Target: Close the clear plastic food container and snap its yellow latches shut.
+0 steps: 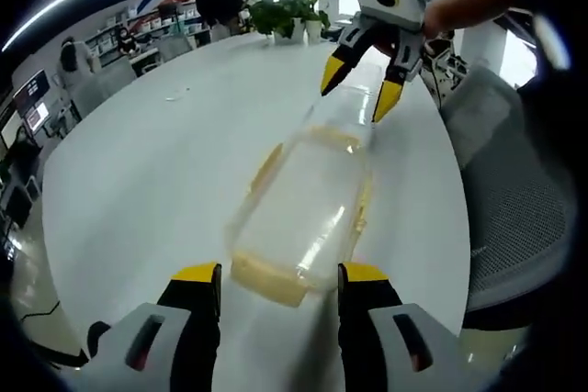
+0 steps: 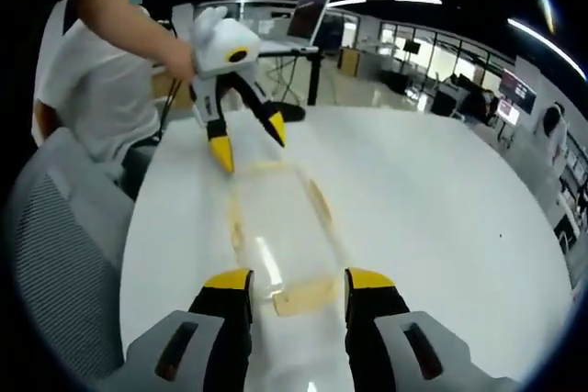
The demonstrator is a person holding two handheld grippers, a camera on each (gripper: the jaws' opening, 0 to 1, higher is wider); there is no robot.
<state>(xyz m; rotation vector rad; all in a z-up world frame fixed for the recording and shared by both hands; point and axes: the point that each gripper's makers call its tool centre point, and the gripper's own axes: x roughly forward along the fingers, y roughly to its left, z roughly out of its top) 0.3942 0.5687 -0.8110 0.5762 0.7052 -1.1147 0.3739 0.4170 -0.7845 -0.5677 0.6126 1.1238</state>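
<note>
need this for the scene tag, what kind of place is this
Most likely an open-plan office. The clear container lies on a large white table with a grey mesh chair beside it, potted plants at the far end, and rows of desks with monitors beyond.

- A white table (image 1: pixel 156 162) is carrying everything, spreading out ahead of both grippers.
- A clear container (image 1: pixel 299 213) with yellow latches is lying flat on it, just ahead of the left gripper's (image 1: pixel 278 277) jaws, its far end reaching toward the right gripper (image 1: pixel 360 91).
- Potted plants (image 1: pixel 289 14) are standing at the far edge, beyond the right gripper.
</note>
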